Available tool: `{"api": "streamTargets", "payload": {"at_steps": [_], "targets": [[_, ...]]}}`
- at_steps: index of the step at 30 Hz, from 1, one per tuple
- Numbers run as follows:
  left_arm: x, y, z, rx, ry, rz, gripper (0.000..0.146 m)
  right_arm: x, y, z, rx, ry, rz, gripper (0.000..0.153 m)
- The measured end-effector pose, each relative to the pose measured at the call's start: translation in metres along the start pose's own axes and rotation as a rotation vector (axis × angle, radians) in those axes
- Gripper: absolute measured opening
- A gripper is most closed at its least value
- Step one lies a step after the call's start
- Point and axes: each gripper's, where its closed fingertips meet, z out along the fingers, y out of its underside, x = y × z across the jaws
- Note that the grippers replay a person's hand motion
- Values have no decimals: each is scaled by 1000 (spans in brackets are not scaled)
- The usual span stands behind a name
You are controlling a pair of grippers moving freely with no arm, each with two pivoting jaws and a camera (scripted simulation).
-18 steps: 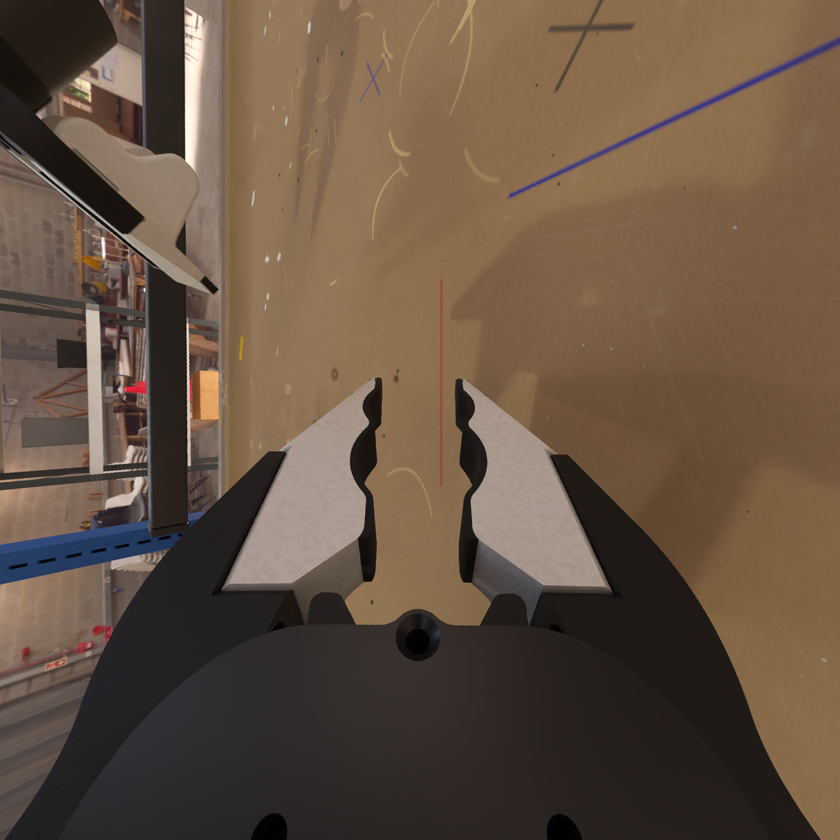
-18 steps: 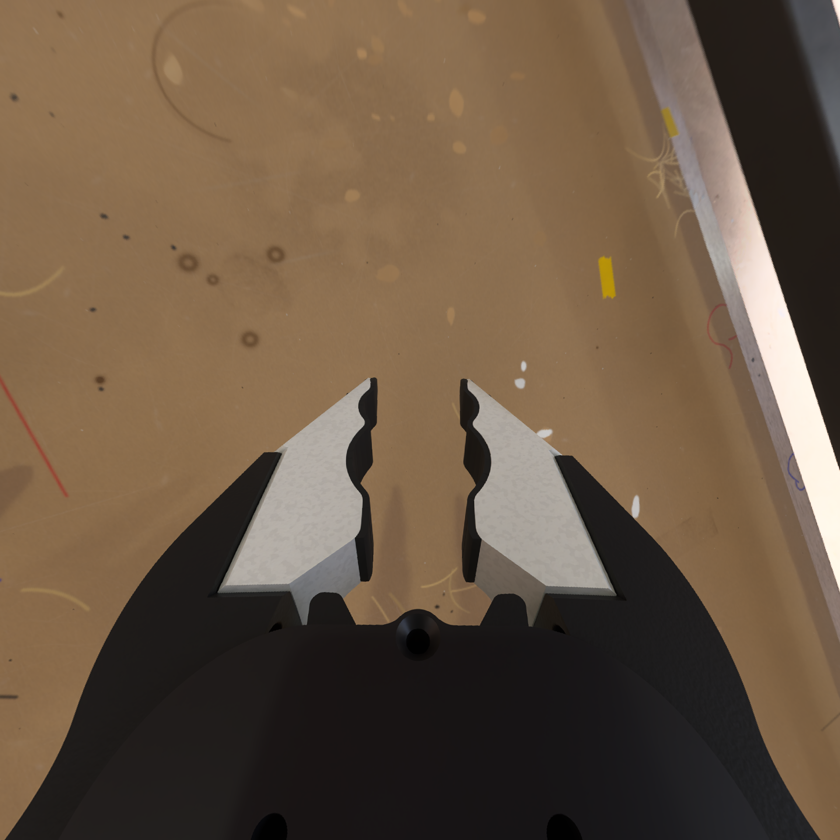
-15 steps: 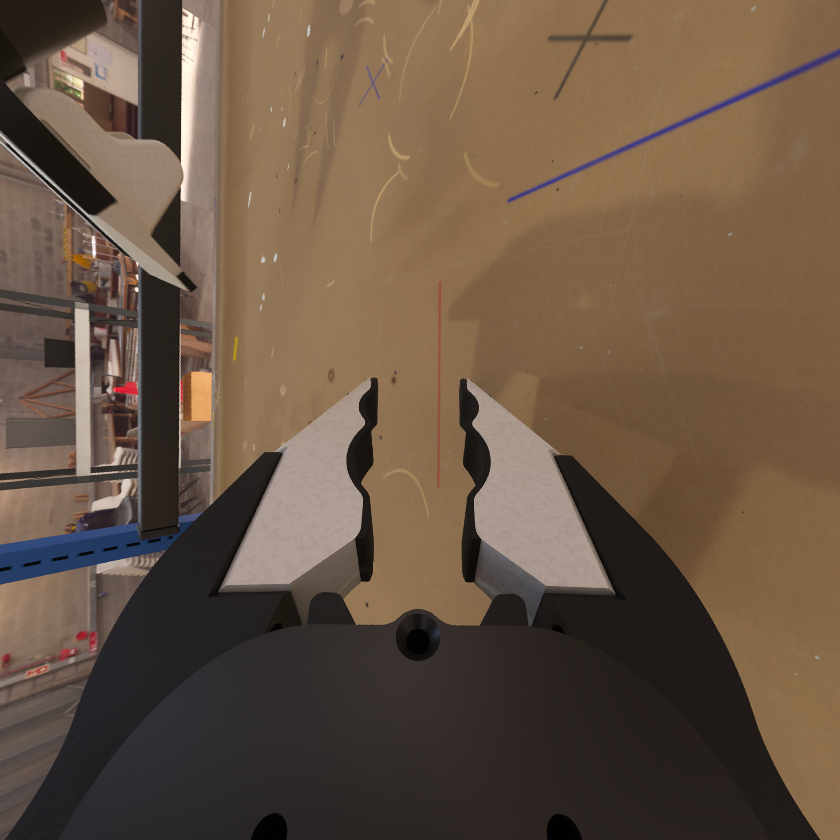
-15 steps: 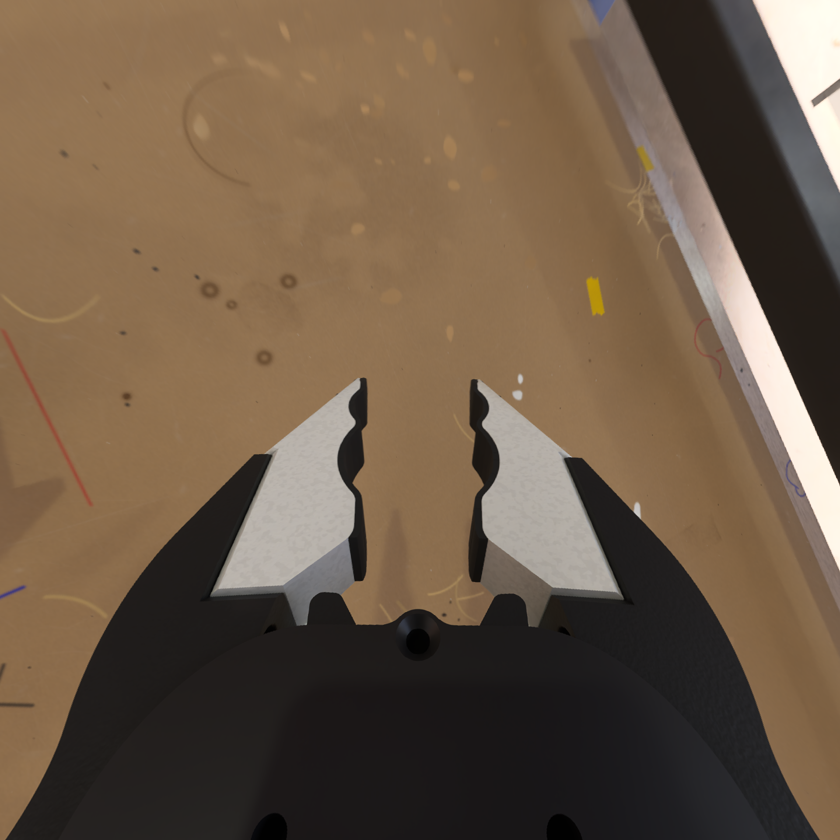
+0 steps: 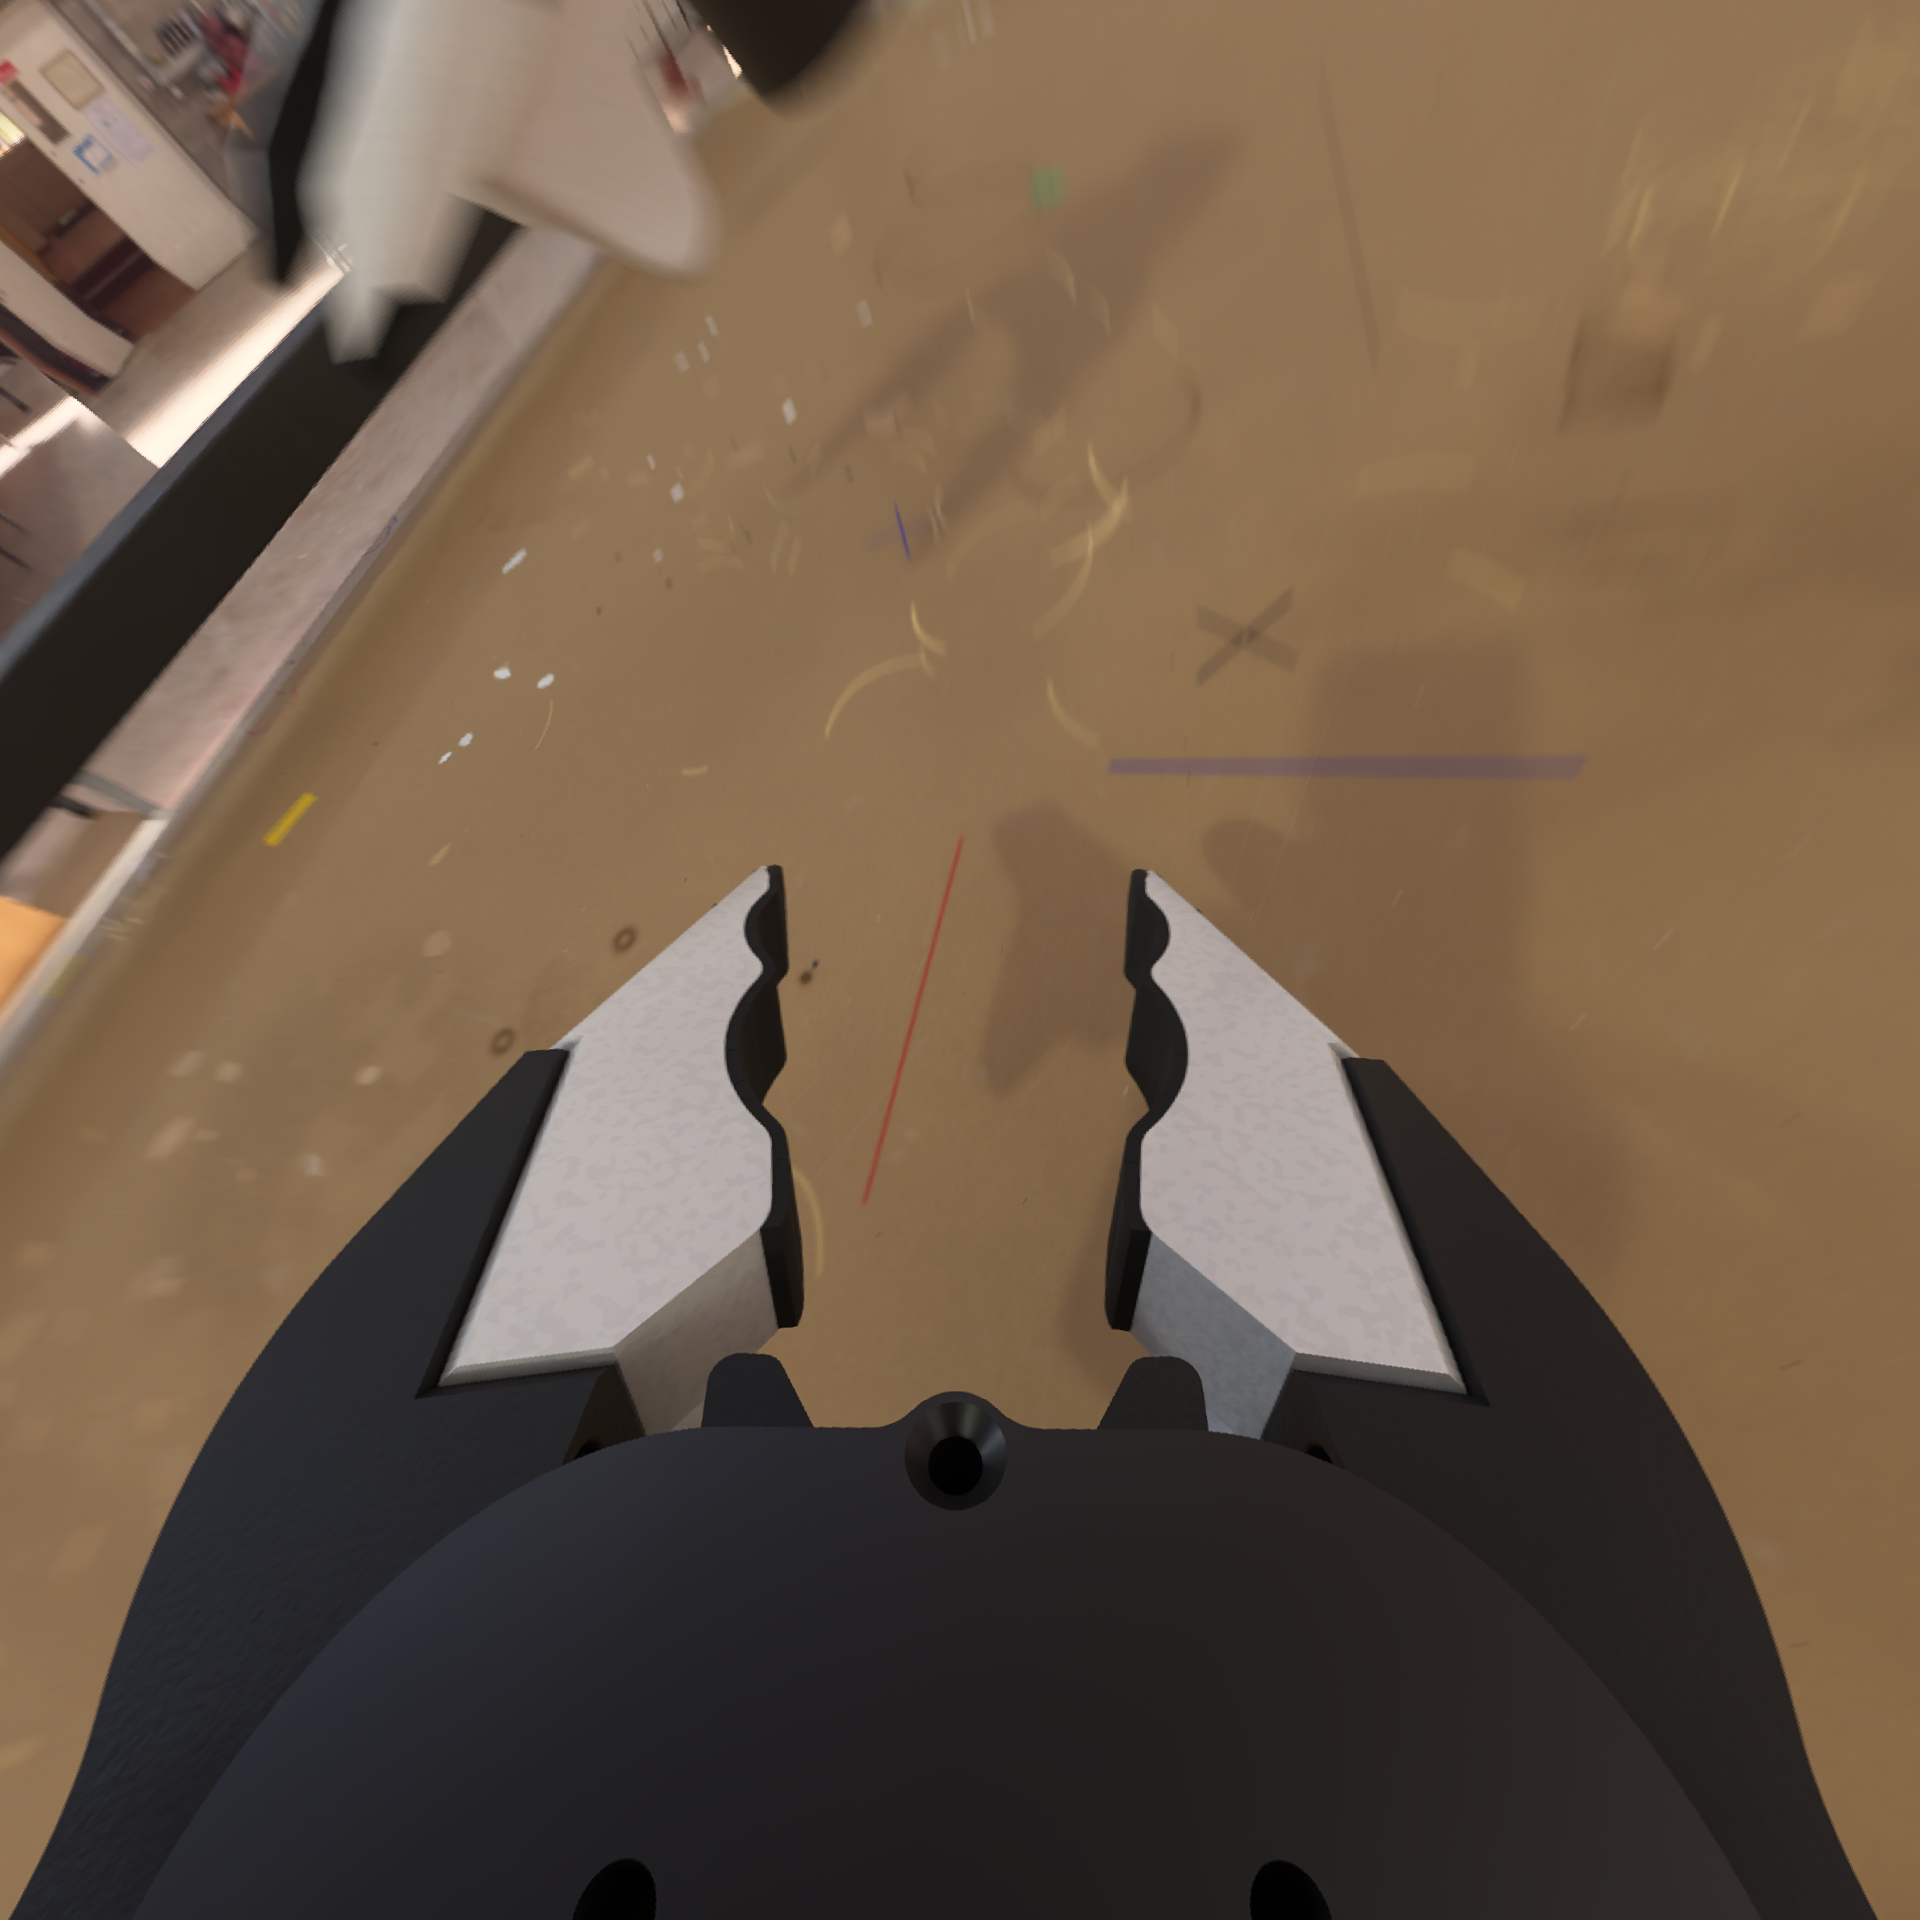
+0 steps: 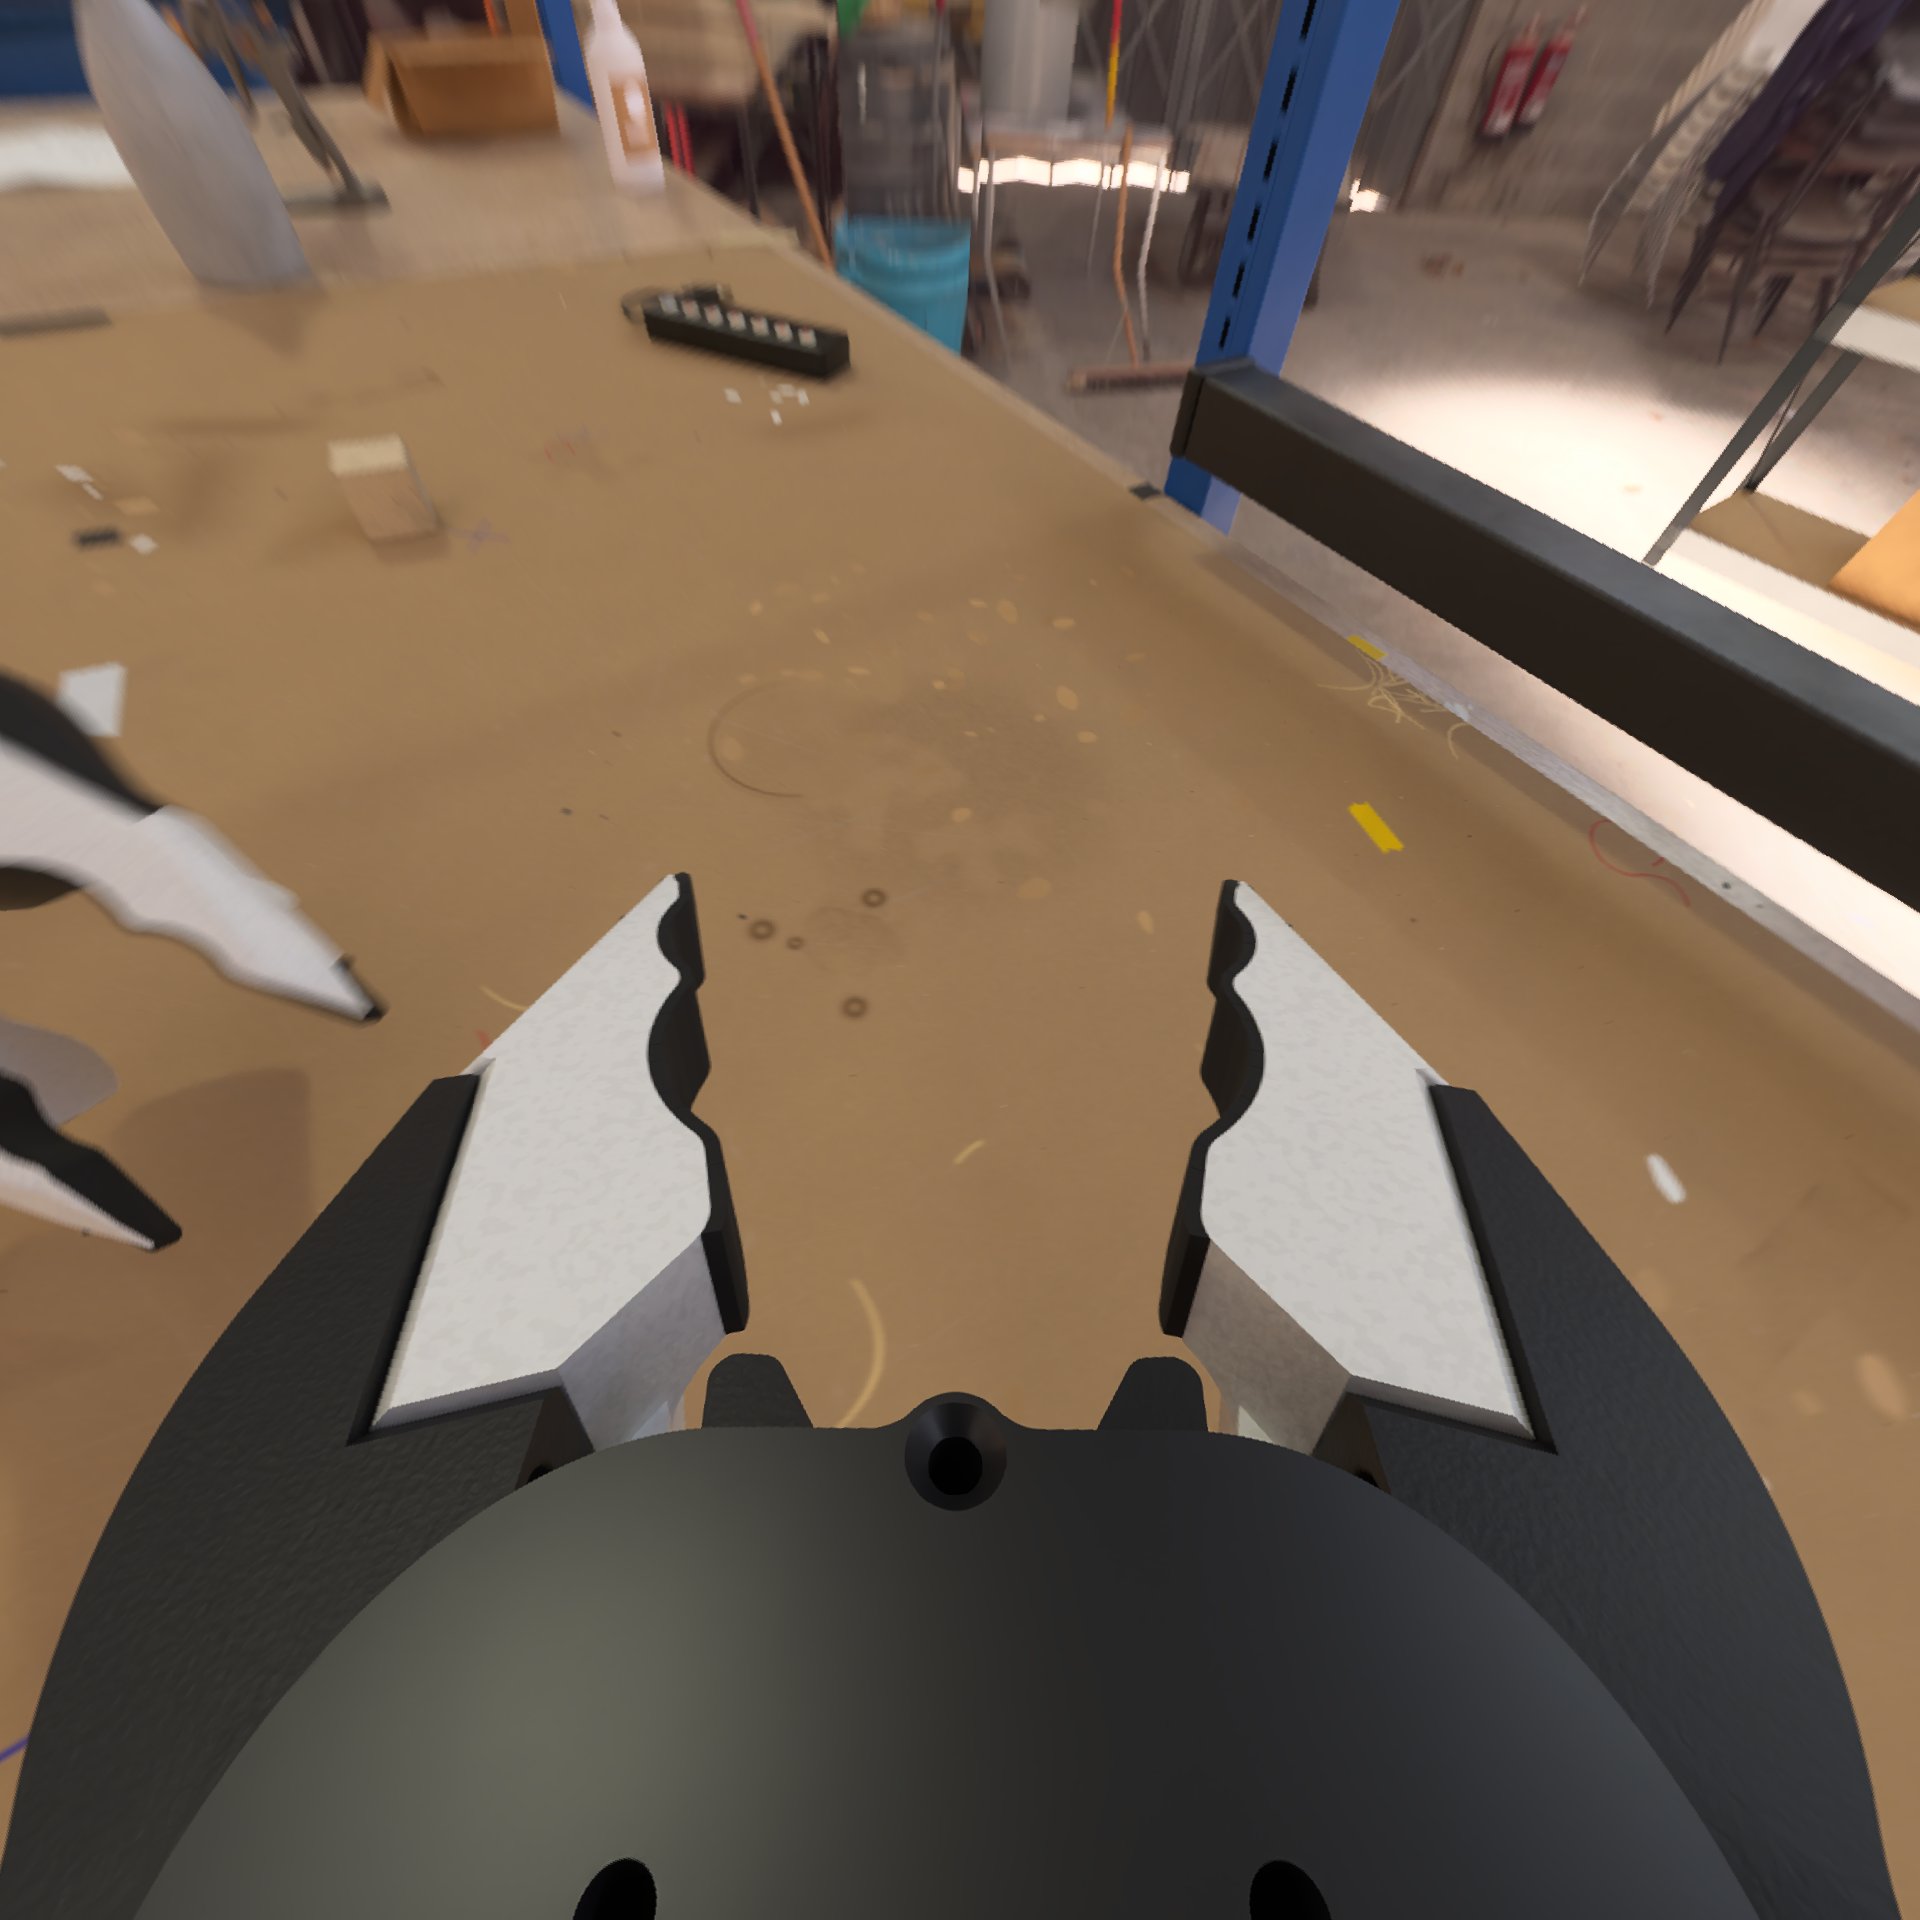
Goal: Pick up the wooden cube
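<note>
The wooden cube (image 6: pixel 379 488) is a small tan block with a pale top. It stands on the brown table (image 6: pixel 935 1091), far ahead and to the left of my right gripper (image 6: pixel 956 888). That gripper is open and empty above the table. In the left wrist view a blurred brown block (image 5: pixel 1616 358) at the far right may be the cube. My left gripper (image 5: pixel 956 883) is open and empty over a red line. Its fingers (image 6: pixel 208 914) show at the left edge of the right wrist view. The right gripper (image 5: pixel 520 135) shows blurred at the top left of the left wrist view.
A black power strip (image 6: pixel 743 332) lies at the table's far end, with a white bottle (image 6: pixel 623 104) and a cardboard box (image 6: pixel 457 83) behind it. A black beam (image 6: pixel 1558 603) and a blue post (image 6: pixel 1257 260) run along the table's right edge. A blue bucket (image 6: pixel 904 270) stands beyond.
Both grippers have opened wider. The right wrist view has tilted up from looking down at the table to looking across it. The left wrist view has swung round and is blurred by motion.
</note>
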Motion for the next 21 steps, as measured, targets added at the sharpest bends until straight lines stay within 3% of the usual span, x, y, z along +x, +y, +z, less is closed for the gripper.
{"api": "streamTargets", "payload": {"at_steps": [4,9,12,16,19,21], "targets": [[-27,-19,-30,284,46,-327,85,-26,20,-29,134,18,76,115],[-53,-18,-55,493,107,-575,109,-65,46,-58,380,-68,127,126],[-56,-18,-64,513,110,-599,115,-85,41,-80,521,-119,79,129],[-63,-17,-81,493,17,-564,121,-81,41,-93,588,-57,81,127],[-69,-23,-119,521,10,-547,118,-75,40,-95,610,-36,107,126],[-84,-24,-158,578,-33,-568,107,-76,41,-93,600,-44,112,126]]}}
